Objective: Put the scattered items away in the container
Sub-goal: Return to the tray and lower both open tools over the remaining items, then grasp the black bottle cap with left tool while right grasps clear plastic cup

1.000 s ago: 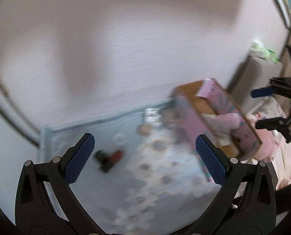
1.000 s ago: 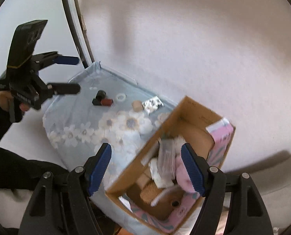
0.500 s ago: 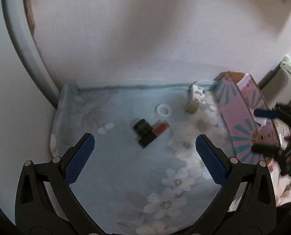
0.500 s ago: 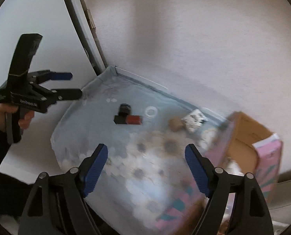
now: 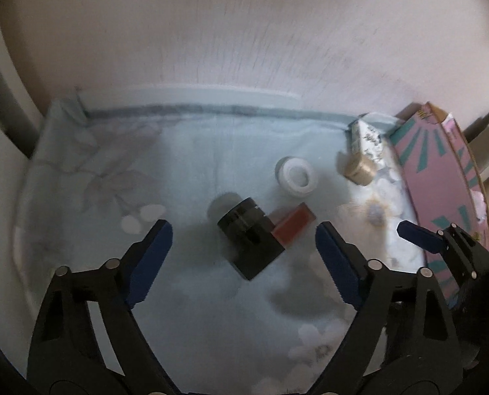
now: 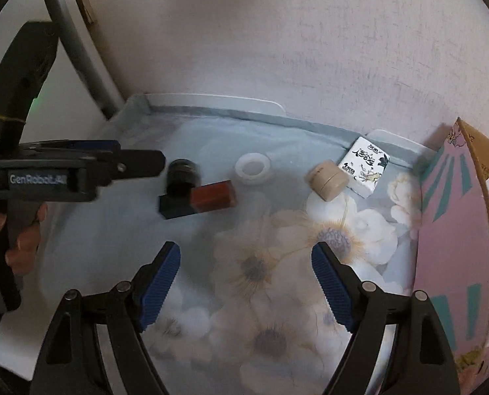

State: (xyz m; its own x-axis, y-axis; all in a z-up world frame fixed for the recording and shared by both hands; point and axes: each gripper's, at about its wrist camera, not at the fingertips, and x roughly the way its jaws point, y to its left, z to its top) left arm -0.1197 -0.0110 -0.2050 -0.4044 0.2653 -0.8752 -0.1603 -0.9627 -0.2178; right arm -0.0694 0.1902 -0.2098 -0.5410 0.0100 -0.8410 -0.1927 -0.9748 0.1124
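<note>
A black object with a round cap [image 5: 249,240] [image 6: 178,191] and a red block [image 5: 292,225] [image 6: 214,197] lie together on the floral cloth. A white ring [image 5: 296,176] [image 6: 252,168], a tan round case [image 5: 359,168] [image 6: 326,179] and a white printed packet [image 5: 367,141] [image 6: 365,166] lie further right. The pink cardboard box [image 5: 441,177] [image 6: 454,230] stands at the right. My left gripper [image 5: 244,256] is open, just short of the black object. My right gripper [image 6: 246,275] is open and empty above the flower print.
The cloth-covered table [image 6: 129,230] ends at a wall [image 6: 277,49] behind. A grey curved frame [image 6: 80,52] rises at the back left. The left gripper [image 6: 135,163] shows in the right wrist view beside the black object.
Both grippers have moved down and closer to the table. The left one has come up to the black object and red block. The right one has swung from the box toward the cloth.
</note>
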